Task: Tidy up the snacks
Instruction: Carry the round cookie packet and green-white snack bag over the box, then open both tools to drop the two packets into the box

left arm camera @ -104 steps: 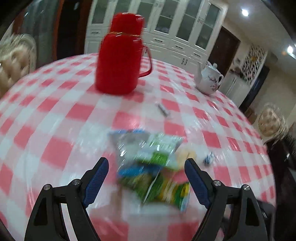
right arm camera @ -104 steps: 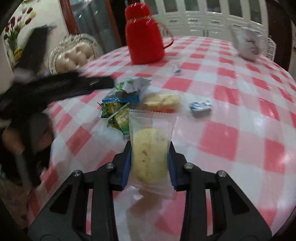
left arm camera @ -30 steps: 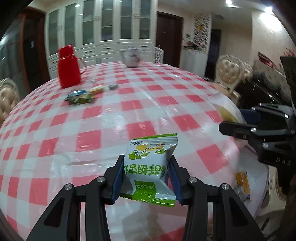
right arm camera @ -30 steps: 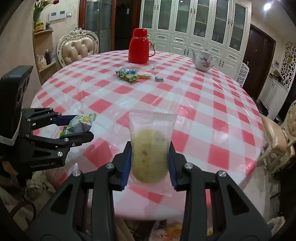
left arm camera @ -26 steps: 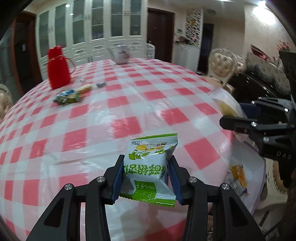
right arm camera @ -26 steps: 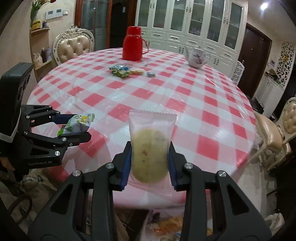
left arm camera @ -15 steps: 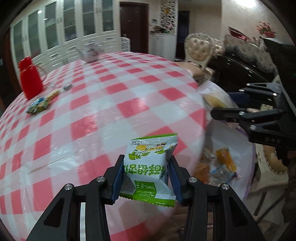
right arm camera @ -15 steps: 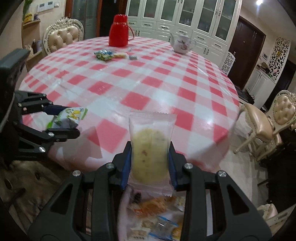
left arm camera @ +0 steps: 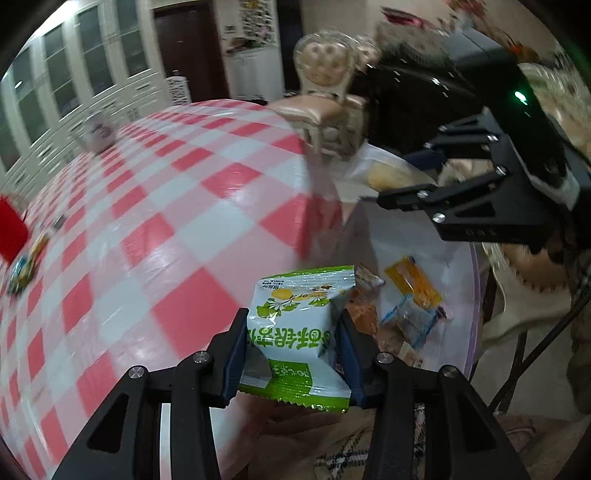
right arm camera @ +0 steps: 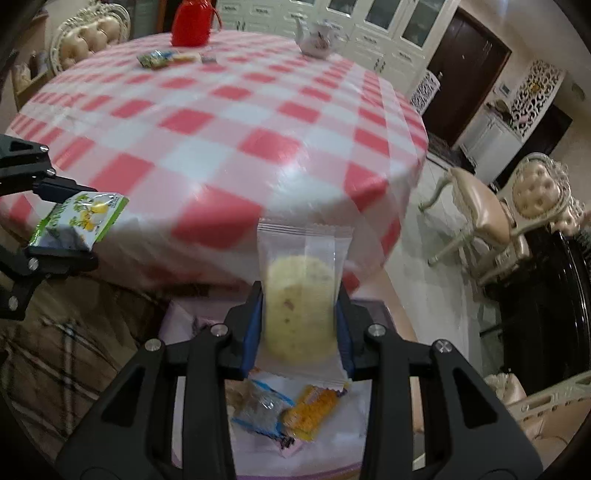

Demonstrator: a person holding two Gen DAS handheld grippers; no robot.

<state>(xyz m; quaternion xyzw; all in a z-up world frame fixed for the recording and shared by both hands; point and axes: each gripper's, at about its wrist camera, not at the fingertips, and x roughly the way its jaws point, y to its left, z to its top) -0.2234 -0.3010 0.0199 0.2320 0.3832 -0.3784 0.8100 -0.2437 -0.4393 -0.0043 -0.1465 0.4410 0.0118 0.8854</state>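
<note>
My left gripper (left arm camera: 293, 356) is shut on a green and white snack packet (left arm camera: 295, 332), held past the edge of the red-checked table (left arm camera: 147, 206). It also shows in the right wrist view (right arm camera: 79, 218). My right gripper (right arm camera: 299, 325) is shut on a clear-wrapped round cake (right arm camera: 300, 314), also seen in the left wrist view (left arm camera: 388, 173). Both hang over a pale container (left arm camera: 463, 280) below the table edge that holds several wrapped snacks (left arm camera: 412, 291); these snacks also show in the right wrist view (right arm camera: 288, 410).
More snack packets (right arm camera: 162, 58) lie far across the table by a red jug (right arm camera: 192, 22) and a white teapot (right arm camera: 317, 37). Padded chairs (right arm camera: 517, 218) stand to the right. A plaid fabric (right arm camera: 66, 325) lies under the left gripper.
Both grippers have pulled back from the table with their snacks and now hang beyond its edge over the container of snacks. The snack pile on the table is far away.
</note>
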